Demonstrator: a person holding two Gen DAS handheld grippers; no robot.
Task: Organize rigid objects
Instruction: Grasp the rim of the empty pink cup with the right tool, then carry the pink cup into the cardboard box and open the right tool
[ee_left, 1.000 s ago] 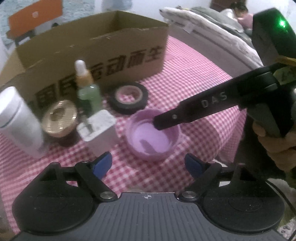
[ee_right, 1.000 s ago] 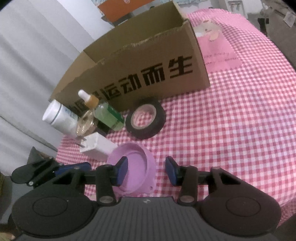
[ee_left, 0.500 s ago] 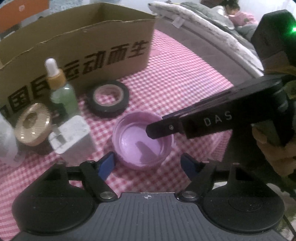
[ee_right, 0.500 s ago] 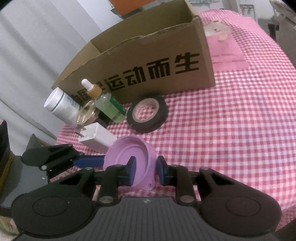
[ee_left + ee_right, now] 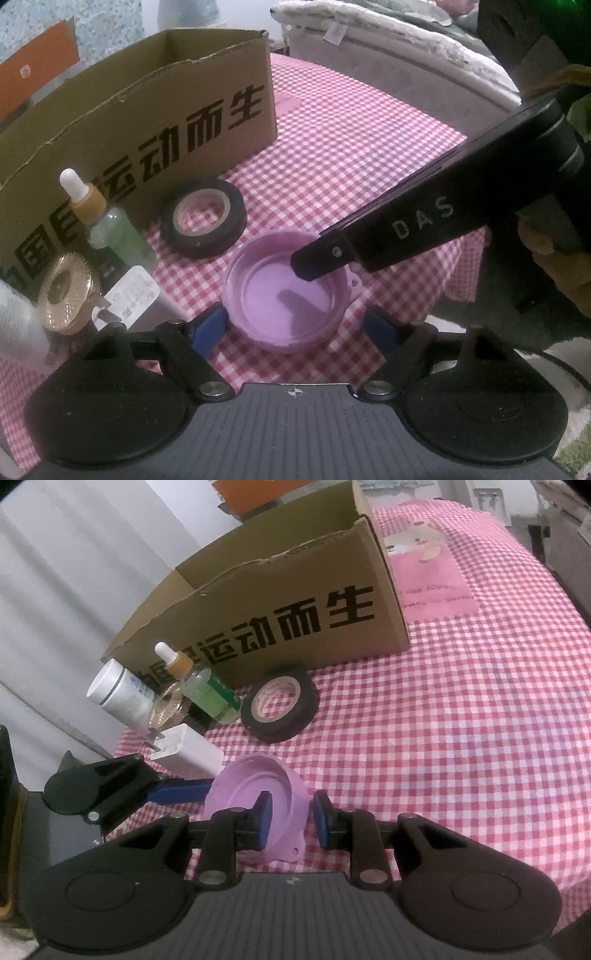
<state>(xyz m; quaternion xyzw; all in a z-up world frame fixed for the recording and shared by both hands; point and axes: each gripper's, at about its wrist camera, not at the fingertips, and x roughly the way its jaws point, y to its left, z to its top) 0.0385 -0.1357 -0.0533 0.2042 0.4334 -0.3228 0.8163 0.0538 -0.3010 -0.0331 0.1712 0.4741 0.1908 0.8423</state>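
A purple round lid lies open side up on the checked cloth, near the table's front edge. My left gripper is open, with a blue pad at each side of the lid. My right gripper has its fingers narrowed around the lid's rim, one pad inside and one outside, and the lid looks tilted up there. In the left wrist view the right gripper's finger reaches over the lid. A cardboard box stands open behind.
Beside the lid are a black tape roll, a green dropper bottle, a gold ridged cap, a white charger and a white bottle. A sofa lies beyond the table.
My right gripper's fingers have narrowed from wide open onto the lid's rim, and the lid has tipped up. My left gripper has moved closer, its pads now flanking the lid.
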